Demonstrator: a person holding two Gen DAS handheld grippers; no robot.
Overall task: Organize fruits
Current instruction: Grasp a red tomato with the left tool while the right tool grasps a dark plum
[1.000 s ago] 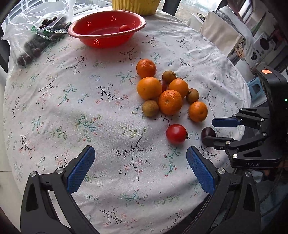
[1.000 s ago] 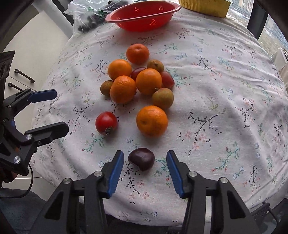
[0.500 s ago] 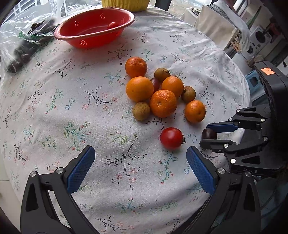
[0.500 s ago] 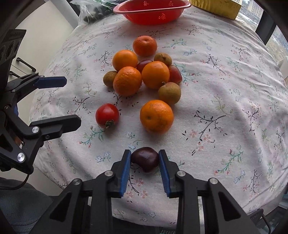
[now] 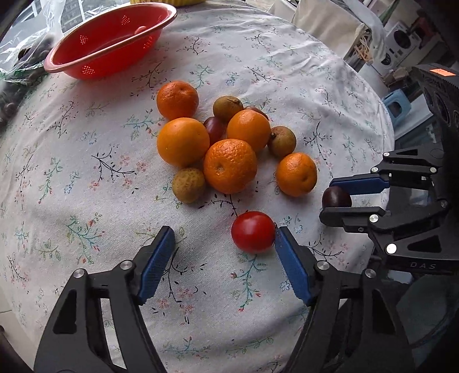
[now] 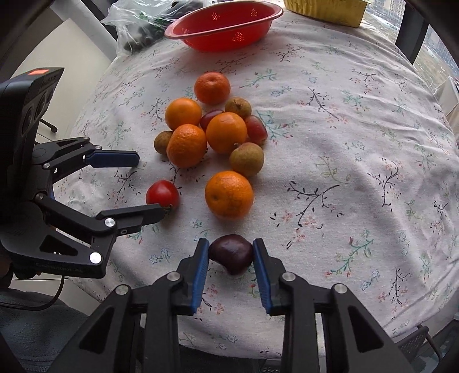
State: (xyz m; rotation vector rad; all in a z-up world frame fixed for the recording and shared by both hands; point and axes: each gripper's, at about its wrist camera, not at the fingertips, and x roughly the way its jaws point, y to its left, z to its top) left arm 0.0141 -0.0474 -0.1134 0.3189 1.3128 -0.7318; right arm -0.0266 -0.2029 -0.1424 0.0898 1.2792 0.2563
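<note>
My right gripper (image 6: 231,254) is shut on a dark purple plum (image 6: 231,252) near the table's front edge; the plum also shows in the left wrist view (image 5: 336,197). My left gripper (image 5: 222,244) is open, its right finger touching a red tomato (image 5: 253,231), which also shows in the right wrist view (image 6: 162,195). A cluster of several oranges (image 5: 229,165), brown longans (image 5: 188,184) and red plums (image 5: 214,128) lies mid-table. A red colander (image 5: 109,43) with one red fruit inside stands at the back.
A clear plastic bag (image 6: 143,25) of dark fruit lies left of the colander. A yellow container (image 6: 324,11) stands at the back edge. The round table has a floral cloth (image 6: 358,143). A chair back (image 6: 411,34) rises behind the table.
My right gripper has closed on the dark plum. My left gripper has moved forward to the tomato and its jaws have narrowed.
</note>
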